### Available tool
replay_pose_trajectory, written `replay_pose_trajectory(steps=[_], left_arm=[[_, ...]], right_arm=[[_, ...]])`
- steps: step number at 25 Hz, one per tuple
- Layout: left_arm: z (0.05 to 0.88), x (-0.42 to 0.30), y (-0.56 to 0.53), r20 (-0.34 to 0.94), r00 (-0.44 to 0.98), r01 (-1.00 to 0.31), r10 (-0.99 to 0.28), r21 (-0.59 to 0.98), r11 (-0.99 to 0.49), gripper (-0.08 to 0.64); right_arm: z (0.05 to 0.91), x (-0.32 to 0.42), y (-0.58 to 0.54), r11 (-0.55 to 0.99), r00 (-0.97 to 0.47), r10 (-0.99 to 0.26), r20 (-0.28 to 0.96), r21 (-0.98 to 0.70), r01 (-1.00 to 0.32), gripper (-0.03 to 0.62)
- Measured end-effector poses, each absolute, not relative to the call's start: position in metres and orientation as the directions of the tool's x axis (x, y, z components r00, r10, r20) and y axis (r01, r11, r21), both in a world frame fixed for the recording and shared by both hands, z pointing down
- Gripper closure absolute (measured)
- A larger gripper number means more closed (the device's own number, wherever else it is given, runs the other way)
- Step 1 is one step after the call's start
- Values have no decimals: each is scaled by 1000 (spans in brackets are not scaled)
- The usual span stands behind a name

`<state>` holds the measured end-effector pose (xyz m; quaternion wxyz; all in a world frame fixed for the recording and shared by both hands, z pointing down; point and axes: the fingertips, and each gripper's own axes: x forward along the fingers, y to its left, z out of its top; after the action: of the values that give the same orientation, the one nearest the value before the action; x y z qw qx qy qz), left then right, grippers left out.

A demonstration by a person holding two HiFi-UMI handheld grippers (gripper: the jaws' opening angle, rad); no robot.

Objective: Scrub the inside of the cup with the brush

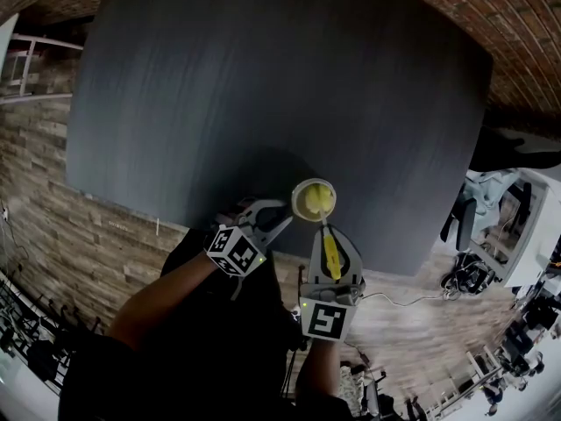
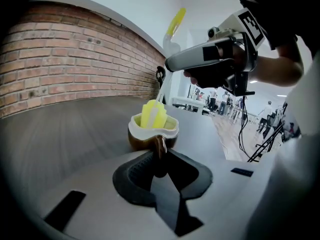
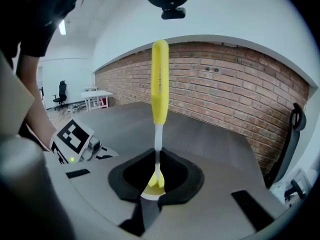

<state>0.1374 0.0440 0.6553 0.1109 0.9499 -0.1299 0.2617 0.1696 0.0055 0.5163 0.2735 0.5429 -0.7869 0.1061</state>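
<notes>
Brick walls (image 3: 225, 84) back the dark table (image 1: 263, 77); the cup (image 2: 152, 134) is near its front edge, resting or just lifted, hard to tell. The left gripper (image 2: 159, 156) pinches the cup's handle. The right gripper (image 3: 156, 176) clamps the brush (image 3: 159, 84) by its stem, bristles inside the cup. Hard scrubbing could twist the cup on that thin handle grip, or make the slim stem slip.

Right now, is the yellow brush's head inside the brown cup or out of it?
Inside: the yellow brush, clamped in the right claw, has its head standing in the brown white-lined cup.
</notes>
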Motion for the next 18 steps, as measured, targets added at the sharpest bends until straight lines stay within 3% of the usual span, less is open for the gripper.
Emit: replay_pose_trajectory(steps=[6, 18], left_arm=[[655, 139, 45, 528, 829, -305, -186, 146, -941, 480], [656, 137, 44, 526, 830, -304, -186, 146, -941, 480]], right_arm=[[513, 167, -6, 297, -288, -826, 484, -60, -953, 545], [514, 166, 15, 334, -325, -751, 575, -94, -938, 545]])
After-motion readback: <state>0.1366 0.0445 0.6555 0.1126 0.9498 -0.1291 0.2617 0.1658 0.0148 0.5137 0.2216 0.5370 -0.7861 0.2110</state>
